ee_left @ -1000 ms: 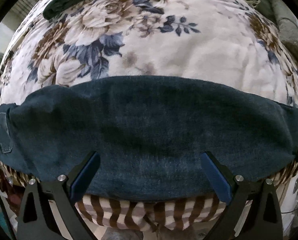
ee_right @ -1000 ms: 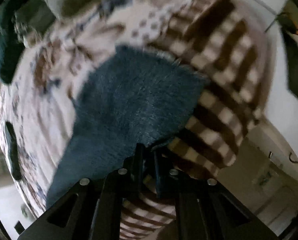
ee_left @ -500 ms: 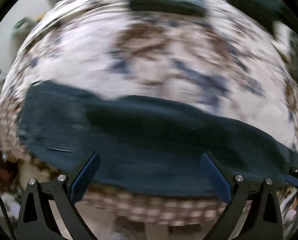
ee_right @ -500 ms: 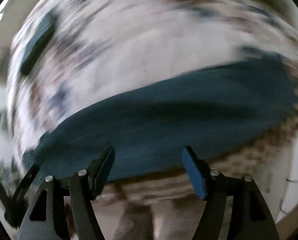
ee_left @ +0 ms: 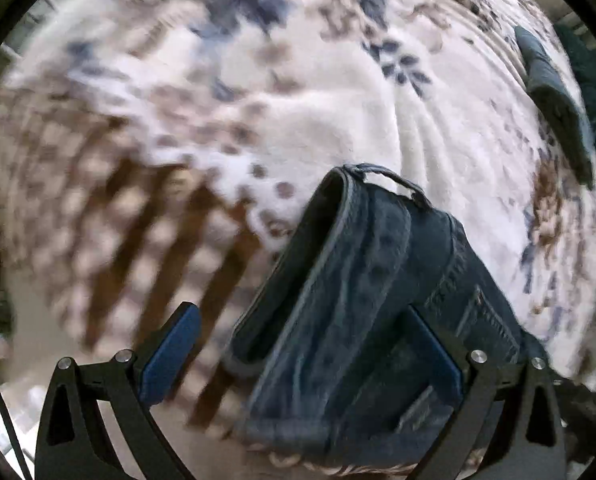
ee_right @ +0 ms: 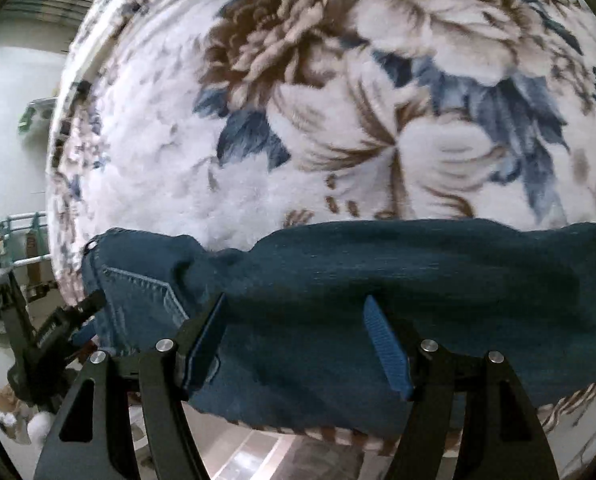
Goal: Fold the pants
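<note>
- Left wrist view showed the left gripper [ee_left: 298,348] with jaws spread wide, holding nothing; its blue ribbed pads [ee_left: 171,354] straddled the waistband end of the pants [ee_left: 362,300].
- Pants: dark blue denim, folded lengthwise into a long band, with pale stitching, a belt loop and a thick layered hem edge; they lay on the blanket [ee_left: 338,112] near the bed's edge.
- Blanket: plush white fleece, brown and blue floral print, brown striped border; much of it was motion-blurred.
- Right wrist view showed the right gripper [ee_right: 304,344] with jaws parted and empty over the pants [ee_right: 438,280]; a stitched pocket [ee_right: 145,292] was visible at left.
- No legible label or writing was found.
</note>
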Motion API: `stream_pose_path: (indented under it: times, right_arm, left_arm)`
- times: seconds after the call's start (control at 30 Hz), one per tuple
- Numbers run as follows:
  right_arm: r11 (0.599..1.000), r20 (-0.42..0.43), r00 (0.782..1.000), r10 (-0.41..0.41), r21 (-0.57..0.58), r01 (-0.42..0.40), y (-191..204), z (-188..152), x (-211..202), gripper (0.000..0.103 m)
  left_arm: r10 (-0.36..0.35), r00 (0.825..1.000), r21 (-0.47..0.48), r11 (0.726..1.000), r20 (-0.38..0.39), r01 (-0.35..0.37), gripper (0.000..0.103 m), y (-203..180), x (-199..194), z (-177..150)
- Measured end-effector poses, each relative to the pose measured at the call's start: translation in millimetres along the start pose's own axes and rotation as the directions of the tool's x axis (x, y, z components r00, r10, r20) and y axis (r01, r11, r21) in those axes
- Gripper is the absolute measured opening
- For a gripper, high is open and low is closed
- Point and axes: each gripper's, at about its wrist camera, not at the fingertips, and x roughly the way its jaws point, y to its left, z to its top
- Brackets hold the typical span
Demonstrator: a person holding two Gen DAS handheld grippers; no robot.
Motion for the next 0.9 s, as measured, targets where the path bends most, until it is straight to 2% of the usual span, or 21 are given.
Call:
stream_pose_path:
  times: [0.03,0.07,0.1,0.13,0.17,0.23,0.33,0.37,0.4,0.5,0.53,0.63,0.73,0.77,0.8,0.83,0.87,0.9]
  right_arm:
    - [1.0,-0.007,1.0,-0.009,0.008,0.01,1.0,2.4,3.8,0.072]
    - [1.0,-0.013,1.0,-0.018,0.014,0.019,1.7,2.5,6.7,0.072]
    - [1.0,-0.019,1.0,-0.022,0.018,0.022,-0.7,4.2,8.5,0.072]
    - [0.999,-0.023,0.999,-0.026,0.023,0.027,-0.8,6.5,10.0,0.072]
    - [0.999,-0.027,0.999,-0.035,0.027,0.036,-0.8,8.3,10.3,0.072]
    - [0.998,-0.029,0.998,-0.052,0.034,0.053,-5.3,10.0,5.8,0.072]
    - [0.996,-0.029,0.997,-0.071,0.045,0.072,-14.5,12.8,-6.2,0.072]
    - [0.996,-0.025,0.997,-0.075,0.049,0.076,-17.0,14.0,-11.8,0.072]
    - [0.995,-0.016,0.997,-0.081,0.051,0.081,-20.5,15.1,-20.0,0.072]
    - [0.996,0.002,0.997,-0.081,0.049,0.08,-26.3,22.7,-36.5,0.072]
    - [0.996,0.003,0.997,-0.081,0.04,0.08,-29.7,27.0,-39.7,0.072]
    - [0.996,-0.034,0.996,-0.086,-0.001,0.086,-39.1,44.5,-32.7,0.072]
    - [0.995,-0.146,0.988,-0.053,-0.09,0.041,-46.4,63.8,-7.3,0.072]
    - [0.992,-0.198,0.98,-0.034,-0.129,0.009,-46.9,68.2,2.5,0.072]
    - [0.985,-0.232,0.973,-0.013,-0.168,-0.027,-46.5,70.6,7.7,0.067]
    - [0.98,-0.233,0.973,-0.006,-0.195,-0.04,-46.8,71.8,8.6,0.045]
    - [0.972,-0.234,0.972,-0.018,-0.23,-0.037,-47.1,72.1,7.8,0.03]
    - [0.967,-0.244,0.969,-0.03,-0.252,-0.034,-48.0,71.2,8.2,0.009]
  left_arm:
    - [-0.037,0.999,-0.006,0.999,-0.021,0.037,0.086,4.1,9.0,3.3]
    - [-0.11,0.994,-0.023,0.994,-0.026,0.11,0.068,9.0,15.5,3.4]
    - [-0.125,0.992,-0.016,0.992,-0.028,0.124,0.045,10.4,17.4,2.3]
    - [-0.093,0.995,0.016,0.995,-0.023,0.094,0.034,9.9,16.8,0.8]
    - [-0.063,0.998,0.07,0.996,-0.008,0.063,0.032,10.0,14.1,-2.2]
    - [-0.045,0.999,0.101,0.994,0.003,0.045,0.033,16.9,13.9,-5.2]
    - [-0.045,0.999,0.092,0.995,-0.02,0.046,0.038,20.0,16.5,-6.1]
    - [-0.002,1.0,0.125,0.992,-0.01,0.003,0.042,11.1,11.1,-8.1]
    - [0.059,0.998,0.148,0.987,0.014,-0.061,0.05,0.4,2.3,-11.8]
    - [0.135,0.987,0.18,0.972,0.082,-0.148,0.055,-29.6,-27.7,-26.3]
    - [0.15,0.983,0.187,0.968,0.109,-0.169,0.062,-41.4,-38.5,-32.6]
    - [0.106,0.984,0.193,0.972,0.143,-0.132,0.069,-75.5,-57.5,-44.7]
    - [0.045,0.992,0.219,0.973,0.119,-0.07,0.069,-115.2,-55.7,-43.6]
    - [0.039,0.993,0.228,0.972,0.108,-0.063,0.069,-118.8,-57.6,-30.9]
    - [0.026,0.995,0.248,0.968,0.095,-0.049,0.069,-132.3,-50.4,-25.1]
    - [0.027,0.996,0.266,0.963,0.085,-0.048,0.069,-146.1,-40.8,-25.5]
    - [0.04,0.996,0.278,0.959,0.081,-0.061,0.069,-150.1,-36.3,-24.6]
    - [0.057,0.996,0.298,0.951,0.074,-0.077,0.069,-159.9,-27.3,-24.1]
